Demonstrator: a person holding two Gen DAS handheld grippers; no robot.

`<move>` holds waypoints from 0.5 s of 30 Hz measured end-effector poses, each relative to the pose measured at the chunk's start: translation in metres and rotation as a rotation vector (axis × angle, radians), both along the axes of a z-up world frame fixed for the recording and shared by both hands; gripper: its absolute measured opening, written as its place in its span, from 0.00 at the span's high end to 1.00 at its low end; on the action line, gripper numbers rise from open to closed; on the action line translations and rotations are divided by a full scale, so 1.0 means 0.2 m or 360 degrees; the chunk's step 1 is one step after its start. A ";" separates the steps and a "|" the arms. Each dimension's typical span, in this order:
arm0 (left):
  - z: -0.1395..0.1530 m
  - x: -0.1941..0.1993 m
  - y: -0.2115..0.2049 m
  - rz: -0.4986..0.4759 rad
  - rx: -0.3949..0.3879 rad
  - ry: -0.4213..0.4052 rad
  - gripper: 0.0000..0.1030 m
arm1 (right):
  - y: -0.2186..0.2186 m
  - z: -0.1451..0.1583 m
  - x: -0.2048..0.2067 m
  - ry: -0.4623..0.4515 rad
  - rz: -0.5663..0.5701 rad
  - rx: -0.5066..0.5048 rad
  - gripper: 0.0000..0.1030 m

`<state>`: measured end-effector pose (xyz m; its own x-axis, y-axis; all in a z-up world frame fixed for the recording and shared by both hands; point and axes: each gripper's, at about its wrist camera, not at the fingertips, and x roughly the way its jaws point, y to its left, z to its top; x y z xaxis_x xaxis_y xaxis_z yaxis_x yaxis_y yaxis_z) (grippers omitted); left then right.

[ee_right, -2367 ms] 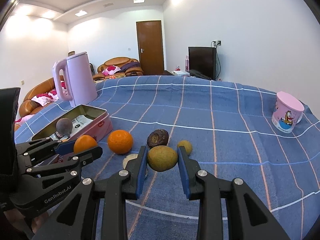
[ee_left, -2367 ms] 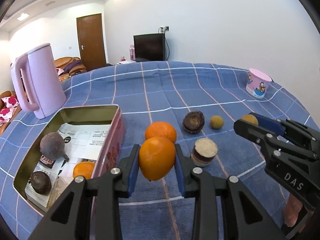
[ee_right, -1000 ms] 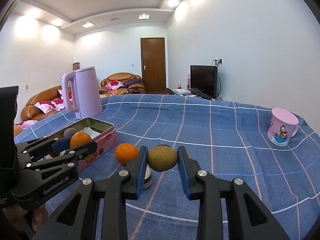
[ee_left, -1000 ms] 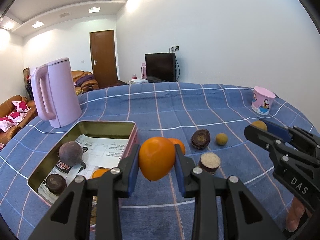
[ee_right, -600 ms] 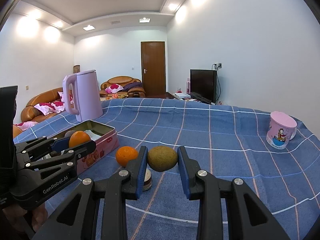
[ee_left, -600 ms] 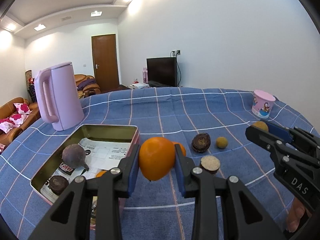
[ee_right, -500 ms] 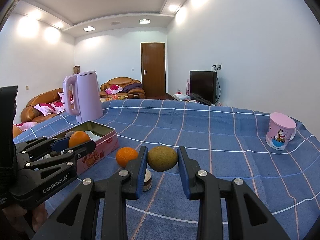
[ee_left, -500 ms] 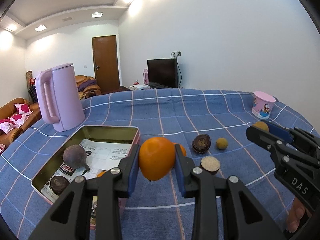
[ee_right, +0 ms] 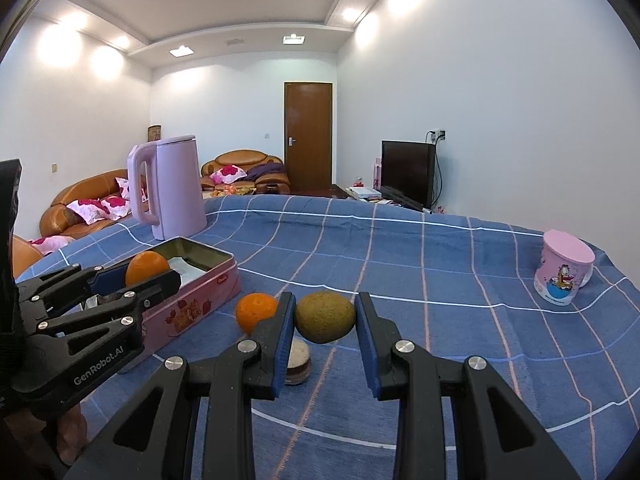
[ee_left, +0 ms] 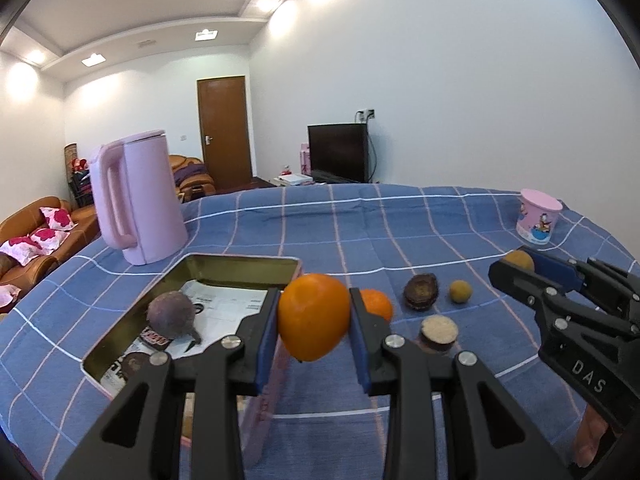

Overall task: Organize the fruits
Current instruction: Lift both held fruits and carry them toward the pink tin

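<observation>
Above tin (ee_left: 236, 264), both jaws gripping.

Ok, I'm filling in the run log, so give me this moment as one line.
left gripper: shut on orange, raised | right gripper: shut on greenish fruit, raised | tin: open, fruit inside | table: more fruit loose

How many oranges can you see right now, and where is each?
2 visible: one orange clamped in the left gripper beside the tin, one orange on the cloth beside the tin. Another may lie in the tin, hidden behind the gripper.
</observation>
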<state>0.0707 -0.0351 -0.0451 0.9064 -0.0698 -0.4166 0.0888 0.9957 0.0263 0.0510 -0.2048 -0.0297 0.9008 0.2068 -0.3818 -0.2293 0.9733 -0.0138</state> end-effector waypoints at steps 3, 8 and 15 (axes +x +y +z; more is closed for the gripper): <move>0.00 0.02 0.05 0.0035 -0.0009 0.0022 0.67 | 0.06 0.00 0.02 0.0010 0.0030 -0.0014 0.69; -0.01 0.03 0.12 0.0093 -0.0019 0.0046 0.67 | 0.14 0.00 0.04 0.0011 0.0079 -0.0040 0.69; -0.02 0.04 0.20 0.0146 -0.0026 0.0051 0.67 | 0.24 0.02 0.06 0.0004 0.0133 -0.0073 0.69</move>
<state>0.0779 0.0052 -0.0484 0.8956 0.0060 -0.4448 -0.0024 1.0000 0.0088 0.0633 -0.1560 -0.0249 0.8801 0.2634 -0.3950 -0.3095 0.9492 -0.0569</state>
